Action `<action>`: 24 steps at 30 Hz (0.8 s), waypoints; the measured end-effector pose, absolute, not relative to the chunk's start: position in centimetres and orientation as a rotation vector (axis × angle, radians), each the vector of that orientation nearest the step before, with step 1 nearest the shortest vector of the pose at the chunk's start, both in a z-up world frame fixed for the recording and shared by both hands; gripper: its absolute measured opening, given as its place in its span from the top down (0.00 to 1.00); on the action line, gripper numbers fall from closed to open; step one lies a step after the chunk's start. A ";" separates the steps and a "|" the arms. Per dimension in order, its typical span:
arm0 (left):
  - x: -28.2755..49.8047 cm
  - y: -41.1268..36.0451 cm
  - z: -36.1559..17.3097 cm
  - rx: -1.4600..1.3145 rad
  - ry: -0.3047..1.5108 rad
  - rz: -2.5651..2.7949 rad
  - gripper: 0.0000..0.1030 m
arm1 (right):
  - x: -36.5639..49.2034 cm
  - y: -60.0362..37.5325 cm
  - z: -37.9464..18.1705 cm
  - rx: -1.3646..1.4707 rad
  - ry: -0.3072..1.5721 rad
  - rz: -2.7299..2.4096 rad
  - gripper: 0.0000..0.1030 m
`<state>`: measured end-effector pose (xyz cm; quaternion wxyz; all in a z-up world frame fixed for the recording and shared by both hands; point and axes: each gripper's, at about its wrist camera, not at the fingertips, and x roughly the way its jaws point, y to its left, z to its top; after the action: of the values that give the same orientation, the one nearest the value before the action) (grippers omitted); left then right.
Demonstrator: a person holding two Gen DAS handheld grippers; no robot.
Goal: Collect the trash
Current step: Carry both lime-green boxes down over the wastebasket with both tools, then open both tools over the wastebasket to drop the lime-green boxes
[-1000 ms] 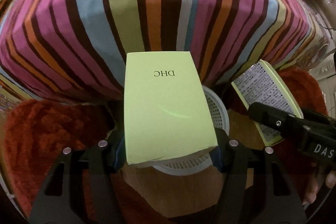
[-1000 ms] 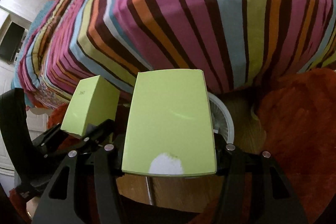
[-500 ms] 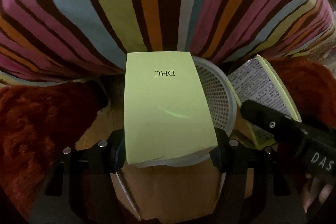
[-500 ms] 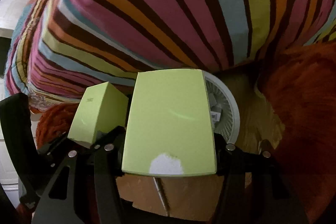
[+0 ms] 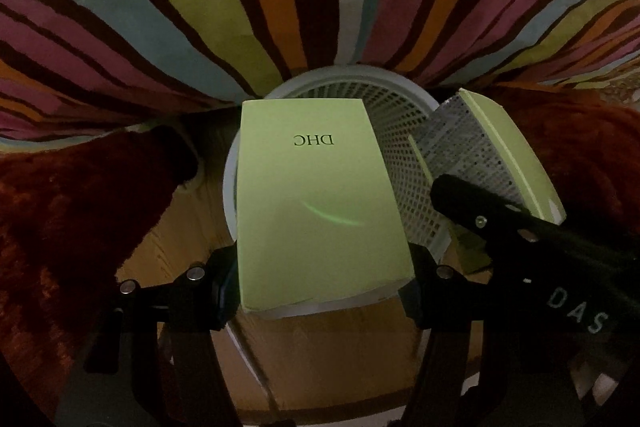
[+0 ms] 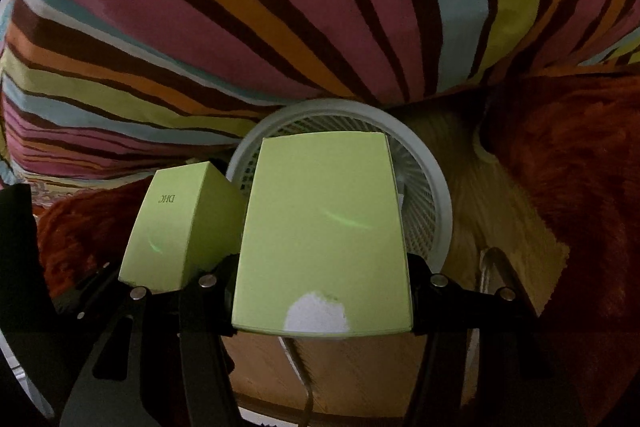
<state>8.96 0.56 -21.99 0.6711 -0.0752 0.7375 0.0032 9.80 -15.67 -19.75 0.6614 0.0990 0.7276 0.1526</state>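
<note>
Two green cartons are in hand, one per gripper. My left gripper [image 5: 324,291] is clamped on the DHC box [image 5: 316,211] at frame centre, jaws pressing its two sides. My right gripper [image 6: 320,291] is likewise closed on the second box [image 6: 324,235], which bears a white torn patch near its lower edge. Both cartons hang above the white mesh bin [image 5: 400,115], which stands on the wooden floor [image 5: 320,355] at the foot of the striped bed cover [image 5: 200,7], with a red rug [image 5: 60,227] at either side. Assessment: pickup is complete, carriage to the bin is nearly complete, and release is outstanding. Neither carton has entered the bin. Bin contents are mostly hidden behind the cartons.
</note>
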 end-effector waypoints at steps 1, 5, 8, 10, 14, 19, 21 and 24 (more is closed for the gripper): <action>9.0 0.5 -22.2 -0.169 1.668 0.007 0.40 | 9.9 -15.6 -19.8 0.224 1.649 0.343 0.47; 9.3 0.3 -23.3 -0.171 1.698 0.008 0.40 | 10.1 -15.3 -20.7 0.221 1.682 0.321 0.47; 9.4 0.2 -24.3 -0.183 1.724 0.017 0.40 | 10.2 -15.3 -21.4 0.208 1.708 0.306 0.47; 9.4 0.3 -25.0 -0.189 1.740 0.022 0.40 | 10.3 -15.1 -22.0 0.203 1.726 0.297 0.47; 9.5 0.3 -26.5 -0.191 1.779 0.024 0.40 | 10.6 -15.0 -23.2 0.204 1.765 0.281 0.47; 9.3 0.5 -27.4 -0.208 1.809 0.029 0.37 | 10.5 -14.8 -23.8 0.198 1.787 0.271 0.47; 9.2 0.4 -27.5 -0.207 1.829 0.040 0.33 | 10.5 -14.6 -23.9 0.186 1.787 0.268 0.47; 8.9 0.5 -28.0 -0.189 1.854 0.062 0.21 | 10.3 -14.5 -24.2 0.155 1.793 0.238 0.34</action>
<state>8.91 0.46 -27.96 0.5959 -0.0812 0.7985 0.0267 10.25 -14.45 -24.16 0.6156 0.0674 0.7783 0.1035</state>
